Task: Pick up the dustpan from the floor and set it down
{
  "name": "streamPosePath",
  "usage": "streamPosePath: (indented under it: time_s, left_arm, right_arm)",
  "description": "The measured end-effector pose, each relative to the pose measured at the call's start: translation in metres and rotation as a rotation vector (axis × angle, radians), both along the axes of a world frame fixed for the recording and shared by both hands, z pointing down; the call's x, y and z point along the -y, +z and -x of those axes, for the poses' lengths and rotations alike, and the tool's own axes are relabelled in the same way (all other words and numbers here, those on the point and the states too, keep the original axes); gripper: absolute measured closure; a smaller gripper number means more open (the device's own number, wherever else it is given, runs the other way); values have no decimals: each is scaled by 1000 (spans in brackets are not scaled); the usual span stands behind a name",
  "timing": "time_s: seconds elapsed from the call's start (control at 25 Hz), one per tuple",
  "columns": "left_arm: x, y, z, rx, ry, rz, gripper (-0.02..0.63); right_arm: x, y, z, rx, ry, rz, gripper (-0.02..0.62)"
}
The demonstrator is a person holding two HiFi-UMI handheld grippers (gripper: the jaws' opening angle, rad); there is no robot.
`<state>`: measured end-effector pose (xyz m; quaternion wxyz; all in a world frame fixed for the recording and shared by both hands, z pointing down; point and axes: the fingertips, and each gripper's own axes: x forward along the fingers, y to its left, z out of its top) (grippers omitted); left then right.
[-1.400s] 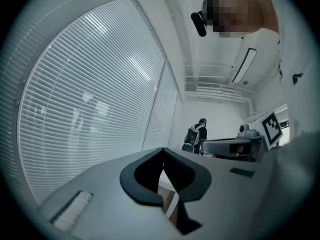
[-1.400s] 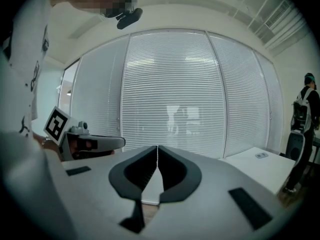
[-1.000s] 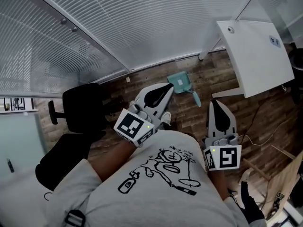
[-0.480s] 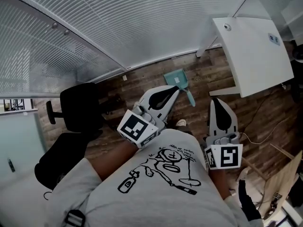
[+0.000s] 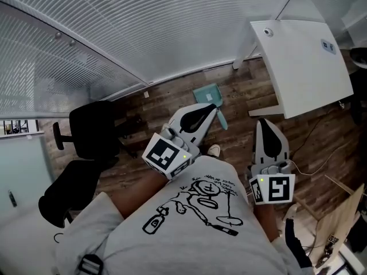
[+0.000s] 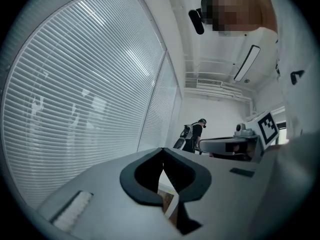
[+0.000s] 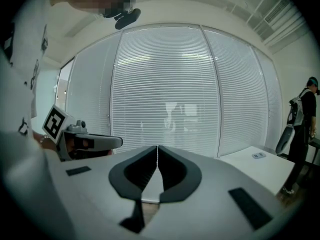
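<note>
left tool (image 5: 212,109): jaws pressed together, nothing pinched.
right tool (image 5: 264,124): jaws pressed together as well (empty).
dustpan (image 5: 206,93): laid on the wooden floor (image 5: 246,96), centre of the head view, seen just past the left tool's tip.
bench (image 5: 304,56): white, upper right, apart from the dustpan.

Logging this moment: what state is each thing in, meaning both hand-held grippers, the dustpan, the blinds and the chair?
Left hand-held gripper: shut, nothing between its jaws.
Right hand-held gripper: shut, empty.
Teal plastic dustpan: lying on the wood-plank floor, not held.
White slatted window blinds: lowered.
Black office chair: upright, nobody in it.
</note>
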<state>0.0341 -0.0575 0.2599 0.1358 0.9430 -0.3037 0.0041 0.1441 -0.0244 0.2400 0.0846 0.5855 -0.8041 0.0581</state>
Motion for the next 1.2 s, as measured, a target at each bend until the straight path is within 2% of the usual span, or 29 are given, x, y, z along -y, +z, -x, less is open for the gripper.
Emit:
streamPosePath:
  time_s: [0.24,0.64,1.0,1.04,1.12,1.2]
  left_arm:
    - [6,3,-4,14,-7,1,604]
    - [5,13,-9,26,-6,26,604]
    - [4,27,-7,31,-9,41,604]
    - [5,29,-6,33,-10,42,604]
    - [7,31,-5,36,-14,46,604]
    - [8,34,-4,38,-17,47,604]
  right_arm:
    - [0,9,-7,10,-2,18,589]
    - [-1,45,-4,4,-30,111,589]
    - [0,60,3,12,-63,129,588]
    - [0,62,5,12,-75,135,581]
    - [1,69,8,4,-100,151,523]
    - [1,77,9,-3,-113,168,509]
